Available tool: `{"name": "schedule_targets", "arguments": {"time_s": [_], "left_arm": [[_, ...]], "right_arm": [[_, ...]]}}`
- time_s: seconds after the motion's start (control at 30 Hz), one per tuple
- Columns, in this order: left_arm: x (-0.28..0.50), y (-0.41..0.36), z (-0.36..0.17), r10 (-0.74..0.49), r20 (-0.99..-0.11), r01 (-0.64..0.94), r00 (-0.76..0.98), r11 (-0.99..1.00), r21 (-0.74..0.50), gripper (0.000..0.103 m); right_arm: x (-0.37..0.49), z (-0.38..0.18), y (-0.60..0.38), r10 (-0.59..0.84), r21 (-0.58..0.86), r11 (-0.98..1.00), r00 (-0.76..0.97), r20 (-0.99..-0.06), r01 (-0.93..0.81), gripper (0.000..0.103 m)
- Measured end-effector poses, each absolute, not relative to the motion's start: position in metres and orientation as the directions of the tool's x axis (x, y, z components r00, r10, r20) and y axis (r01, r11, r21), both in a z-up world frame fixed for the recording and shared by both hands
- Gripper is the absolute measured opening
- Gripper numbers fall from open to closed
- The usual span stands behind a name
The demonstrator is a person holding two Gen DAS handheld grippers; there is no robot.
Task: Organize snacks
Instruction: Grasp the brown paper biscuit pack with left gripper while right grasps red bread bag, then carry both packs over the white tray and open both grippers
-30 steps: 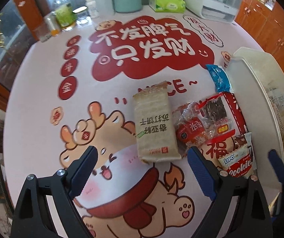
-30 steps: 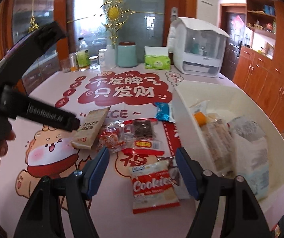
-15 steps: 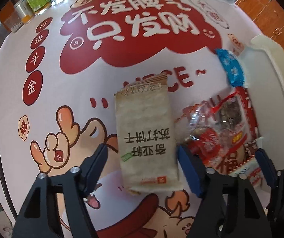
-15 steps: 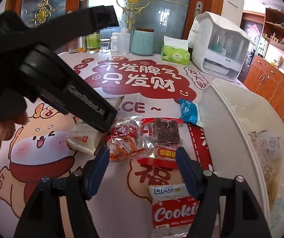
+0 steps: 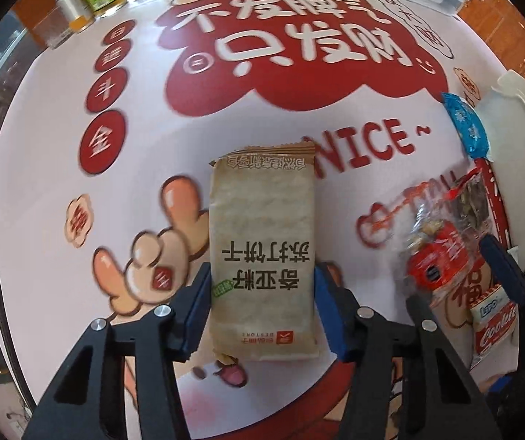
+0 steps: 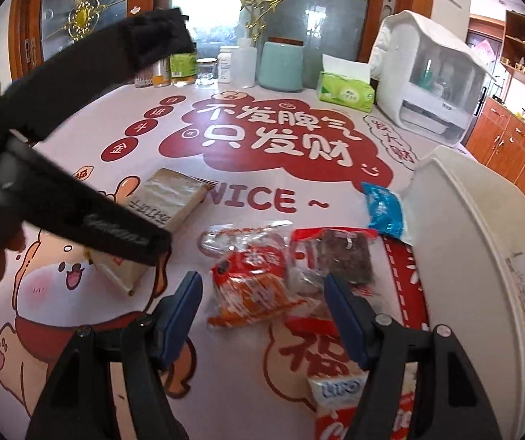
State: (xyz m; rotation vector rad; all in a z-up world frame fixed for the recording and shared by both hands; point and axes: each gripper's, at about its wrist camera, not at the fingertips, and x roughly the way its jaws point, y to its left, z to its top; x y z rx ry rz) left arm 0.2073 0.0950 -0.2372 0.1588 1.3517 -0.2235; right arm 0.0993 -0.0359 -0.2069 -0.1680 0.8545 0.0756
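My left gripper (image 5: 262, 304) is shut on a tan cracker packet (image 5: 262, 256), its blue pads pressed on both long sides near the packet's near end. The packet also shows in the right wrist view (image 6: 167, 201), under the left gripper's black body. My right gripper (image 6: 262, 300) is open over a clear red-and-orange snack bag (image 6: 255, 286) that lies between its fingers. Beside it lie a red packet with a dark brown cake (image 6: 343, 256), a blue packet (image 6: 383, 209) and a Lipo cookies pack (image 6: 346, 403). A white bin (image 6: 464, 256) with snacks in it stands at the right.
The table has a pink cloth with red Chinese lettering and a cartoon dog. At the far edge stand bottles and jars (image 6: 203, 69), a teal canister (image 6: 282, 66), a green tissue box (image 6: 346, 91) and a white appliance (image 6: 431, 80). Wooden cabinets stand at the right.
My left gripper moved forward over the cracker packet and shut on its sides. My right gripper moved forward and down, from over the cookies pack to the red-and-orange snack bag.
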Motion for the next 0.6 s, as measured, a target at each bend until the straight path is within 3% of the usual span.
{"name": "schedule_targets", "arguments": {"time_s": [0.07,0.13,0.27,0.33,0.6], "left_arm": [[0.201,0.104,-0.237,-0.058,-0.976,0.238,0.208,0.971,-0.006,0.052],[0.194,0.111,-0.236,-0.049,-0.976,0.227,0.214,0.974,0.001,0.052],[0.183,0.12,-0.226,-0.053,-0.969,0.203,0.24,0.979,-0.003,0.052],[0.174,0.123,-0.217,-0.059,-0.963,0.191,0.262,0.982,-0.008,0.052],[0.147,0.115,-0.176,-0.073,-0.939,0.194,0.337,0.981,-0.007,0.052]], "right_arm": [[0.104,-0.212,-0.032,-0.006,-0.124,0.982,0.639,-0.769,-0.139,0.068],[0.108,-0.217,-0.03,-0.01,-0.127,0.981,0.62,-0.785,-0.144,0.058],[0.109,-0.218,-0.028,-0.014,-0.131,0.981,0.616,-0.787,-0.145,0.057],[0.107,-0.216,-0.027,-0.011,-0.136,0.979,0.625,-0.781,-0.152,0.05],[0.091,-0.191,-0.03,0.011,-0.119,0.982,0.672,-0.74,-0.146,0.049]]}}
